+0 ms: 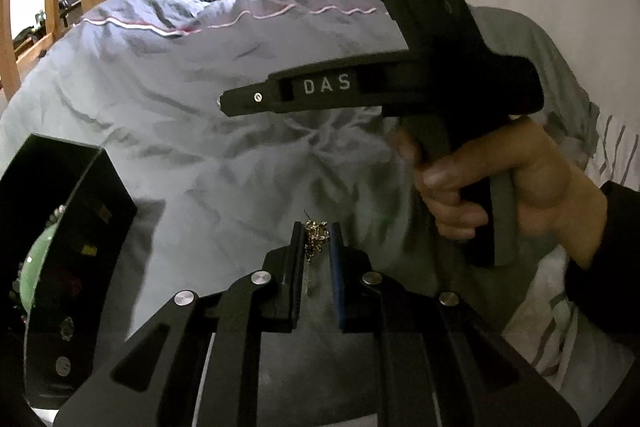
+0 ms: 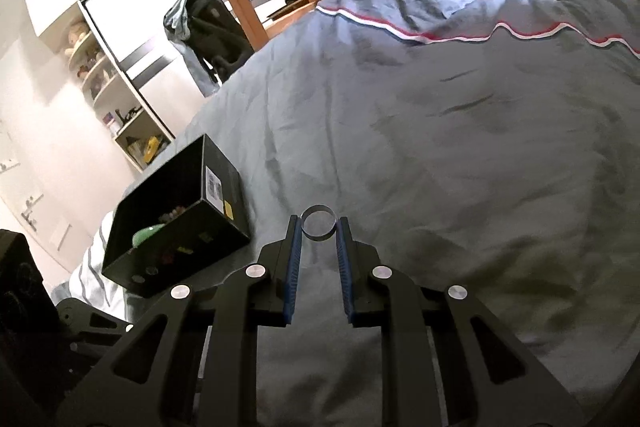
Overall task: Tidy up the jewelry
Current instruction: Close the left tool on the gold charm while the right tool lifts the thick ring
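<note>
Two loads: left hand-held gripper (image 1: 317, 233) pinching chain (image 1: 316, 237); right hand-held gripper (image 2: 319, 227) half-closed around ring (image 2: 318, 225). Risk: slipping onto bed (image 2: 440, 147) short of box (image 2: 176, 215) at left.

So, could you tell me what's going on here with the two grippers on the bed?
A person is sorting jewelry over a bed with a gripper in each hand. The left gripper is shut on a bunched gold chain, and the right gripper is pinching a dark ring. A black box sits on the grey duvet, already holding a green bangle and other small pieces.
</note>
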`<state>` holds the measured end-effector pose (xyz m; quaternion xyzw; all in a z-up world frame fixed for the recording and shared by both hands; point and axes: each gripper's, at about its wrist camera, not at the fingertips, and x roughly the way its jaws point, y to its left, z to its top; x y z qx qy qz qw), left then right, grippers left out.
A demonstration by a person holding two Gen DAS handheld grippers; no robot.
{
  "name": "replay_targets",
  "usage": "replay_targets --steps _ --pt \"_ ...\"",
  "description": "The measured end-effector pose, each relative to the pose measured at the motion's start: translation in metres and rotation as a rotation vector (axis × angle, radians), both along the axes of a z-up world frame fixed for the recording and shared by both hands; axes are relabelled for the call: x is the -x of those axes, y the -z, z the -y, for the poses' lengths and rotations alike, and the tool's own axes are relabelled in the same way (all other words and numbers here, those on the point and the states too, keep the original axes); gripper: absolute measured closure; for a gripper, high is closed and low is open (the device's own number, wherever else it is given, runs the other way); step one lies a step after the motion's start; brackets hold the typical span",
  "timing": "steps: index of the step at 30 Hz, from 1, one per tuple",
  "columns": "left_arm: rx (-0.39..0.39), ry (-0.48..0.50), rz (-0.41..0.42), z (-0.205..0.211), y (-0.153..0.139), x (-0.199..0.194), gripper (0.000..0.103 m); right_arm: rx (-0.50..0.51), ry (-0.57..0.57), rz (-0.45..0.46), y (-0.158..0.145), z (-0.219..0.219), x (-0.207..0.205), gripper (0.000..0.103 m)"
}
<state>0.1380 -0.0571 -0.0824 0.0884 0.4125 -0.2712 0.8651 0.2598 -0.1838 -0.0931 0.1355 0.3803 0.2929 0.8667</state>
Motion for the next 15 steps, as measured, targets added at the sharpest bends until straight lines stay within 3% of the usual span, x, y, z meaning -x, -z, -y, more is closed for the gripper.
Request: replay_targets --steps 15 --pt "-0.002 -0.031 0.108 -0.009 -0.038 -0.006 0.092 0.031 0.053 0.089 -0.040 0.008 0.008 0.085"
